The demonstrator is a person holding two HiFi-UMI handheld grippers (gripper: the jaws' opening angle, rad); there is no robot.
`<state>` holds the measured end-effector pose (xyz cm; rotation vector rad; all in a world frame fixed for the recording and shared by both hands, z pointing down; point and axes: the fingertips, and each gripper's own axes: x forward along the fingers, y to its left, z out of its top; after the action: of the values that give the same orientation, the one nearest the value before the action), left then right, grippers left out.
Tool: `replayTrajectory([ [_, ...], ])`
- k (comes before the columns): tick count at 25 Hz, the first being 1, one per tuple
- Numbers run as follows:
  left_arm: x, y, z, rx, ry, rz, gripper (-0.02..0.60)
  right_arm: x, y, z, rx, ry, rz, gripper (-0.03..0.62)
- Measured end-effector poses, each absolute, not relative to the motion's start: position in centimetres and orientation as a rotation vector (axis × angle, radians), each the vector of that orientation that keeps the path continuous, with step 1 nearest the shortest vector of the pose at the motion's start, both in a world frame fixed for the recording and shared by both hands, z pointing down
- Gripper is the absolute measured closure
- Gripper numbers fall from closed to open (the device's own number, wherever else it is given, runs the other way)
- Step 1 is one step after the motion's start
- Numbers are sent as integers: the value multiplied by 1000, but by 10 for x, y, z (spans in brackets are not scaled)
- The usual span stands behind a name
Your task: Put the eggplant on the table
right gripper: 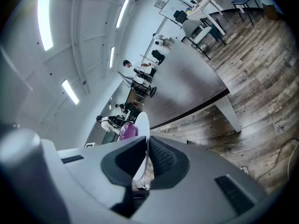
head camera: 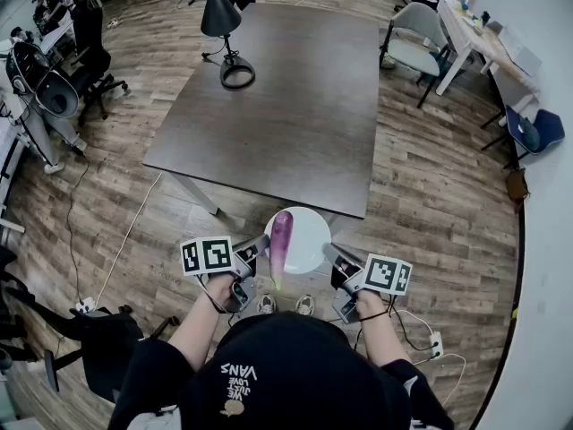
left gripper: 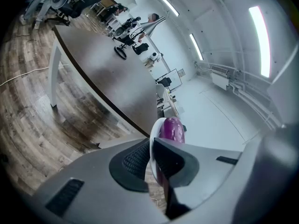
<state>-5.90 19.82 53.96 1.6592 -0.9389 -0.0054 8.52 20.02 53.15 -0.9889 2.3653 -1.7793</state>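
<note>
A long purple eggplant (head camera: 281, 238) lies on a round white plate (head camera: 306, 234) that is held in the air just before the near edge of the dark grey table (head camera: 295, 106). My left gripper (head camera: 261, 245) is shut on the plate's left rim and my right gripper (head camera: 329, 251) is shut on its right rim. In the left gripper view the plate (left gripper: 153, 133) runs edge-on between the jaws of the left gripper (left gripper: 150, 155), with the eggplant (left gripper: 172, 128) just beyond. In the right gripper view the plate (right gripper: 142, 124) is clamped by the right gripper (right gripper: 147, 157), and the eggplant (right gripper: 127, 131) peeks out to its left.
A black desk lamp (head camera: 222, 25) with a ring base stands at the table's far left. Office chairs (head camera: 89, 61) stand to the left. A grey chair (head camera: 414, 43) and a white desk (head camera: 474, 34) are at the back right. Cables and a power strip (head camera: 436, 343) lie on the wooden floor.
</note>
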Motion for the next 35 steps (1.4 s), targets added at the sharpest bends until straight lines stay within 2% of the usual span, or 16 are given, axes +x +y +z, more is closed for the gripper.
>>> replayTrajectory([
  [35,-35,187,548,1630,-997,-85,548,110,178,542,-912,2395,-1808,565],
])
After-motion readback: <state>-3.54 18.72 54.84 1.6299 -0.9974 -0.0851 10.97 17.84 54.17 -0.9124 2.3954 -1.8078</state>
